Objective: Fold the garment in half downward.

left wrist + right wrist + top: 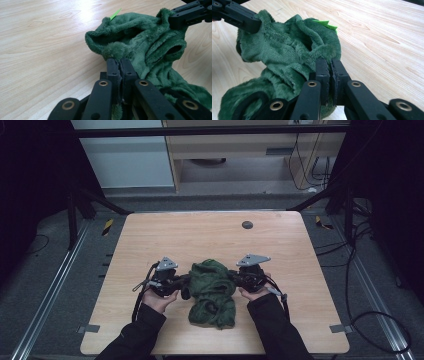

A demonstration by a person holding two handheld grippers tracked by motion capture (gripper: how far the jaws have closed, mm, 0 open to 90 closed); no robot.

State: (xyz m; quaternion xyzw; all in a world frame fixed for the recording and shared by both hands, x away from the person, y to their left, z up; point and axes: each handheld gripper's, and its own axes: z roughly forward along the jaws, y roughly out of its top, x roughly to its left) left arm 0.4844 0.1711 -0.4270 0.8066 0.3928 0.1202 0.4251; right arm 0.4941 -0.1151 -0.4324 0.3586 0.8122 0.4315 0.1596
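In the high view, a light wooden desk (200, 235) is seen, and a crumpled dark green plush garment (212, 292) is laid on its near half, slightly toward six o'clock of the centre. The left gripper (184, 282) is held at the garment's nine o'clock edge and the right gripper (231, 277) at its three o'clock edge, each carried in a hand with a dark sleeve. A small dark round disc (247, 224) is set in the desk at twelve o'clock, well apart from the cloth. In the left gripper view, the left gripper (120, 62) is shown with its fingers (113, 68) pressed together on a fold of the green plush garment (150, 45); a bright green pointed tag (115, 14) is visible at the cloth's twelve o'clock edge, and the other gripper's black finger is seen touching the fabric at two o'clock. In the right gripper view, the right gripper (329, 62) is shown with its fingers (322, 72) closed on a bunched edge of the green plush garment (284, 55); bright green felt points (325, 24) are seen at the garment's one o'clock side, and the other gripper's finger is seen against the cloth at ten o'clock.
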